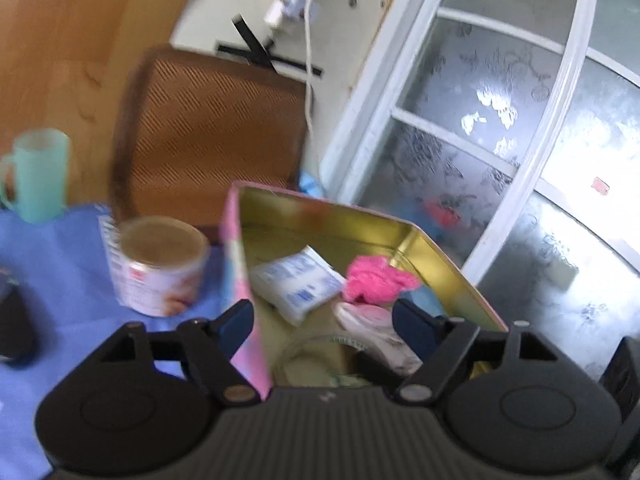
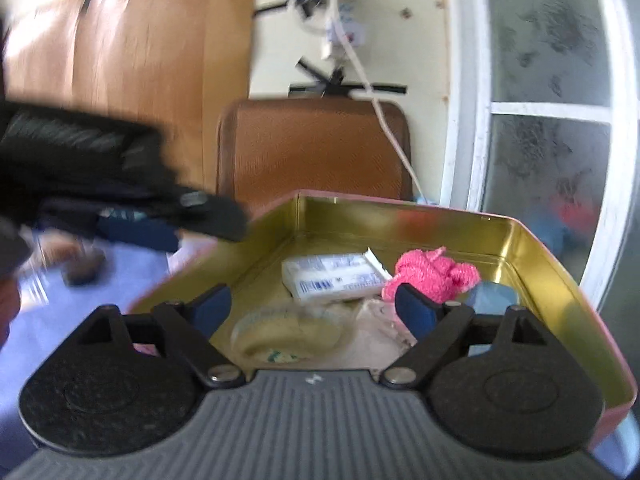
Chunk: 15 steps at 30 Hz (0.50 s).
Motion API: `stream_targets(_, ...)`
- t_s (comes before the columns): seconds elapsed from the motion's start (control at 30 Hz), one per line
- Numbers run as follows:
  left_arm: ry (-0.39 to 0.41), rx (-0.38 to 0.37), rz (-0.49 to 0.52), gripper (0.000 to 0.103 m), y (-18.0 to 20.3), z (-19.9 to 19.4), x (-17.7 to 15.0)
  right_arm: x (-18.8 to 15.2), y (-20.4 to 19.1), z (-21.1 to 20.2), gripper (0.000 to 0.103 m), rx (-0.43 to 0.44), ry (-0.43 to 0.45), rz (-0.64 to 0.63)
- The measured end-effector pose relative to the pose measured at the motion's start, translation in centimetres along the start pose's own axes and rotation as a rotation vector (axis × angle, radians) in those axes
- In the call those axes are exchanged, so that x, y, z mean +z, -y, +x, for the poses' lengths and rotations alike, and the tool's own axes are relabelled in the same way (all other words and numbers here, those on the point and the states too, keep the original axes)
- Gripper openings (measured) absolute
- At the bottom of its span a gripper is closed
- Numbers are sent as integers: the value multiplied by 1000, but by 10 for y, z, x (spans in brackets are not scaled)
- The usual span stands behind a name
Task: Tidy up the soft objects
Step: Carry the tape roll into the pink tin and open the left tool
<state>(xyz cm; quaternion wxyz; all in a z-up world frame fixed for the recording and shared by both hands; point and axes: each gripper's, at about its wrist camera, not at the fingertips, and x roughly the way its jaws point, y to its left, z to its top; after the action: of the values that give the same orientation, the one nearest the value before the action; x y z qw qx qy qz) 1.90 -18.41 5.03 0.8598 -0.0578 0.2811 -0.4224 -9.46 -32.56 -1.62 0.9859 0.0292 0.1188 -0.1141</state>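
We are holding both grippers (image 1: 323, 322) (image 2: 314, 308) apart, gripping nothing, over the tin (image 2: 560, 276); pink yarn (image 2: 430, 276) is lying at 3 o'clock of the packet (image 2: 332, 278).

Mint mug (image 1: 38, 174), open can (image 1: 160, 266) on blue cloth (image 1: 60, 272); brown chair (image 1: 212, 136) behind.

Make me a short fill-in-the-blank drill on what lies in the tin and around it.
The bright knitted bundle inside the tin is ____.
The tin's inner walls are ____ coloured.
The mug on the blue cloth is pale ____.
Both the left gripper and right gripper hold ____.

Missing words: pink; gold; green; nothing
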Motion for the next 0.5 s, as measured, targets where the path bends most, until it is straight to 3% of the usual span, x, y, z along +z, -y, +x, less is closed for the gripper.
stream_targets(0.07, 32, 25, 0, 79, -11, -19, -3, 4, -6, -7, 89, 20, 56, 31)
stream_targets(0.2, 91, 84, -63, 80, -44, -62, -12, 9, -26, -16, 74, 123, 135, 59)
stream_targets(0.37, 144, 217, -140, 81, -96, -107, -41, 4, -76, -10, 67, 265, 125, 16)
stream_targets(0.5, 145, 355, -166, 81, -135, -130, -63, -3, -119, 1, 66, 305, 105, -50)
